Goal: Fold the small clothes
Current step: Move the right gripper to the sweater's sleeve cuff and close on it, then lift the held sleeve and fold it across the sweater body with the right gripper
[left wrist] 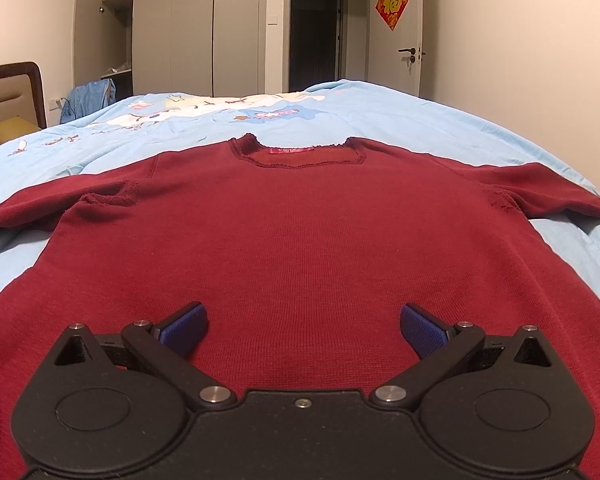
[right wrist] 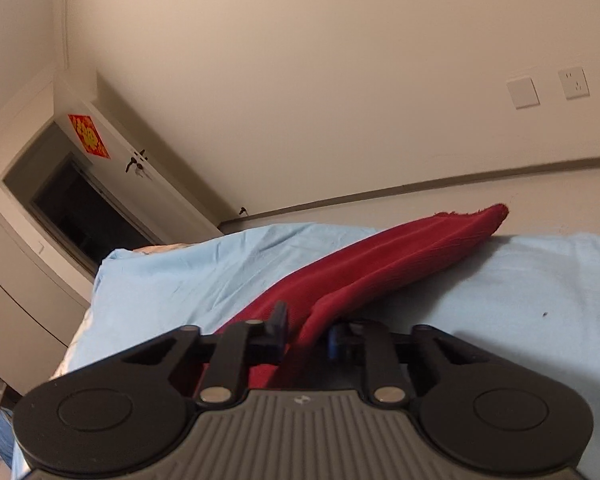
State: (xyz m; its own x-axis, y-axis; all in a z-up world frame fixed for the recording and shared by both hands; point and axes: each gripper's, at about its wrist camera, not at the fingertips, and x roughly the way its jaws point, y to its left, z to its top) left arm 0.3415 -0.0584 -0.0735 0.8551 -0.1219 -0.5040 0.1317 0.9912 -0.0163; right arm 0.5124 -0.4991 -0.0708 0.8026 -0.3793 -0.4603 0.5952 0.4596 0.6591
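- Two grippers on the go here. Our left gripper (left wrist: 304,330) sits wide open, low over the hem end of the sweater (left wrist: 292,232), blue pads (left wrist: 186,326) holding nothing.
- Our right gripper (right wrist: 306,334) has its jaws pinched narrow on a fold of the same dark red fabric, down at the sleeve (right wrist: 400,256) side. Looks like a proper grip, though the pads are partly hidden behind cloth.
- The sweater lies spread flat, neck away from us, on the pale blue bedcover (left wrist: 440,120), arms stretched out to both sides.
- Our guess at the step: bringing the right sleeve in across the body. To do it well we'd lift just enough to clear the bed, carry it over in one arc and lay it down smooth. The left could pin the hem so the body doesn't drag.
- Material: a fine ribbed knit, soft and a bit stretchy, with a frilly scalloped neckline (left wrist: 296,156). It'll bunch and sag rather than crease sharply.
- The cover is thin, slightly rumpled cotton, so it may ruck up under any dragging.
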